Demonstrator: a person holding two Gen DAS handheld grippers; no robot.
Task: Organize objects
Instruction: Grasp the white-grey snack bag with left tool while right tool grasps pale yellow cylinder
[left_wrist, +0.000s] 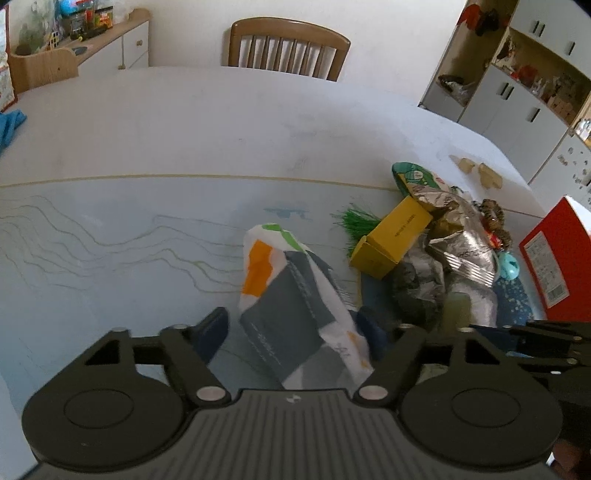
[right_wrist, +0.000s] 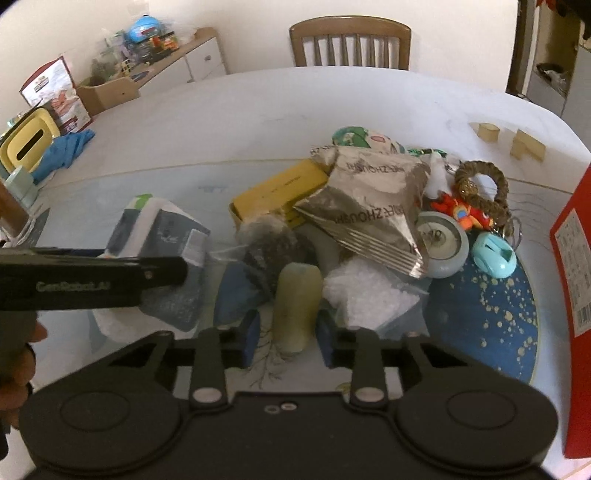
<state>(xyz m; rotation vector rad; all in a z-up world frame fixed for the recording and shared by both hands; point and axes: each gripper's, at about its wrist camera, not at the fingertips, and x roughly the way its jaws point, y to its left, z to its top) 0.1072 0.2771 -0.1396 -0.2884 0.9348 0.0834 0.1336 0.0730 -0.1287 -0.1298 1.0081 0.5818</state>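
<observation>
Fingers of my right gripper (right_wrist: 286, 338) straddle the pale roll (right_wrist: 296, 305), narrow but seemingly not pressing; I'd close squarely at its near end. My left gripper (left_wrist: 295, 332), half-wide, brackets the white packet (left_wrist: 295, 306) ahead.

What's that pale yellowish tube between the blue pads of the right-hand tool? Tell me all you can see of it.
The pale tube is a short, rounded cylinder, cream-yellow with a faint greenish tinge at its far end, matte and slightly grubby. It lies lengthwise on the table, pointing away from the camera, at the near edge of the clutter pile. The right gripper straddles its near end, blue pads close on both sides; contact is unclear.
</observation>
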